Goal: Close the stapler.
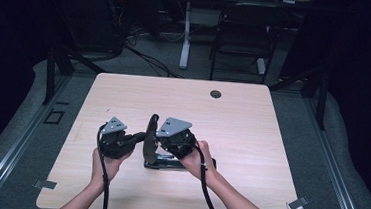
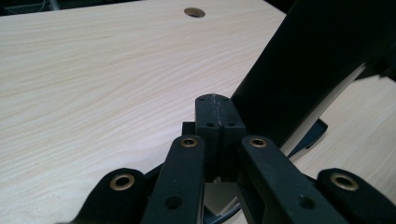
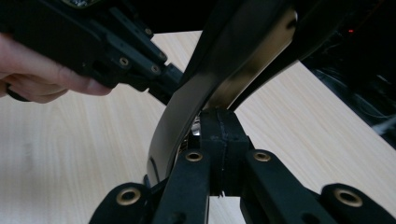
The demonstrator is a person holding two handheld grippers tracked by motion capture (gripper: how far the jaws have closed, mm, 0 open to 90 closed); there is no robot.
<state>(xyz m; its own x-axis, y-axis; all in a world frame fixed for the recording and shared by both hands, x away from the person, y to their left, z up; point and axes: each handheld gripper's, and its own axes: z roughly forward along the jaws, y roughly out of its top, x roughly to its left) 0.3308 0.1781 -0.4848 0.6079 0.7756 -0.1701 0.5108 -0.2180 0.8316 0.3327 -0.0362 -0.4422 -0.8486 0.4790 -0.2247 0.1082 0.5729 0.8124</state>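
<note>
On the desk (image 1: 252, 120) near its front edge lies a black stand (image 1: 151, 147) with an upright curved arm. Left hand-held gripper (image 1: 138, 138) and right hand-held gripper (image 1: 159, 138), both shut and empty, flank that arm, probably to steady it.

No text, label, brand, number or sign can be read anywhere in these views. The pale wood-grain tabletop (image 1: 251, 130) is bare of print from edge to edge. The black curved plastic stand (image 1: 150, 142) near the middle of the high view carries no lettering that can be made out, and its glossy face in the upper middle of the right gripper view shows reflections, not marks. The grey three-cornered plates (image 1: 174, 126) bear holes but no writing. The dark background at the top of the high view is too dim to read.
</note>
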